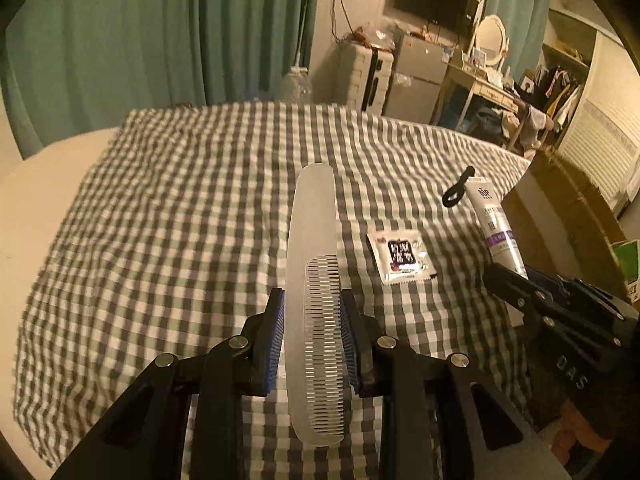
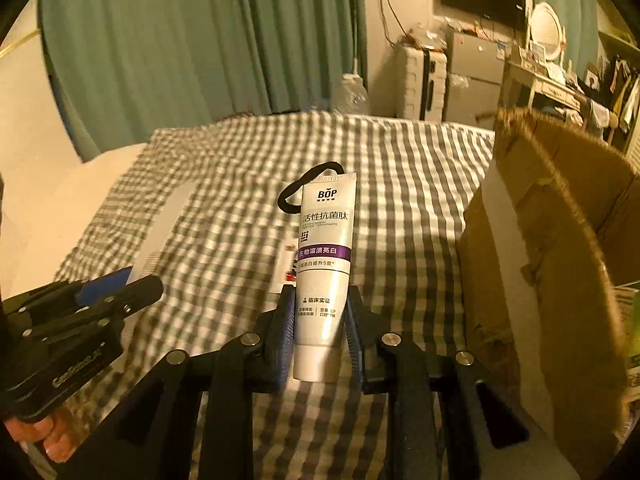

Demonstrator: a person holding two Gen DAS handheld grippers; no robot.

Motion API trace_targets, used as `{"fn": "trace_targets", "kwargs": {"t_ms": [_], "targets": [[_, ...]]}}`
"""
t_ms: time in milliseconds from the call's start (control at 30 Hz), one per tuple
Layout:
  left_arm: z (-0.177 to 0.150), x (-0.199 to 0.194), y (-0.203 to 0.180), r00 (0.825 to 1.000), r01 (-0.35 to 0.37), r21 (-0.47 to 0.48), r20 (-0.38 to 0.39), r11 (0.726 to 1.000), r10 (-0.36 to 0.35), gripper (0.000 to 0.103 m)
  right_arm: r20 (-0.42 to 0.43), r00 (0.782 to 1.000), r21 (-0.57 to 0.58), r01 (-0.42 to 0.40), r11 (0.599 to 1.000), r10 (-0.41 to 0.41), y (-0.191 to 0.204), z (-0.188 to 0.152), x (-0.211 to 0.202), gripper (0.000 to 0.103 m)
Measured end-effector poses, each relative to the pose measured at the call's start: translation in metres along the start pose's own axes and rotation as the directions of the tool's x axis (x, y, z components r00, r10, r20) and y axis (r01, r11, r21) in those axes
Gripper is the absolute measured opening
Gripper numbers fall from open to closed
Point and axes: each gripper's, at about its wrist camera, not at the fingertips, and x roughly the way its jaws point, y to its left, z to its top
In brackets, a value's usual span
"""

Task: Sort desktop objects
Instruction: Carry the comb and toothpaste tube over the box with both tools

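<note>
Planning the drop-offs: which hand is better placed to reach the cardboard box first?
Probably the right: the right gripper, shut on the toothpaste tube, has the cardboard box right beside it.

Left gripper (image 1: 312,300) clamps a comb (image 1: 310,280) over the checked cloth (image 1: 180,220).
Sachet (image 1: 404,256), tube (image 1: 496,228) and hair tie (image 1: 458,192) sit right.

i count one translucent comb (image 1: 310,280), one white toothpaste tube (image 2: 324,276), one black hair tie (image 1: 458,192) and one small printed sachet (image 1: 402,256). one cardboard box (image 2: 560,248) at the right edge. two grippers, left (image 1: 312,340) and right (image 2: 318,336), over one checked cloth (image 1: 180,220).
</note>
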Motion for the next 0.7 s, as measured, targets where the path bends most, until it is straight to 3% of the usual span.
{"fn": "trace_targets", "kwargs": {"t_ms": [333,700], "targets": [[0.009,-0.068,0.006,0.992,-0.029,-0.009,0.125,1.000,0.030,0.027,0.109,0.994,-0.034,-0.014,0.999,0.018,0.018,0.012,-0.050,0.023],[0.012,-0.143,0.000,0.962,-0.048,0.001,0.269,0.999,0.046,0.027,0.238,0.970,-0.074,-0.027,0.997,0.044,0.031,0.012,-0.121,0.023]]}}
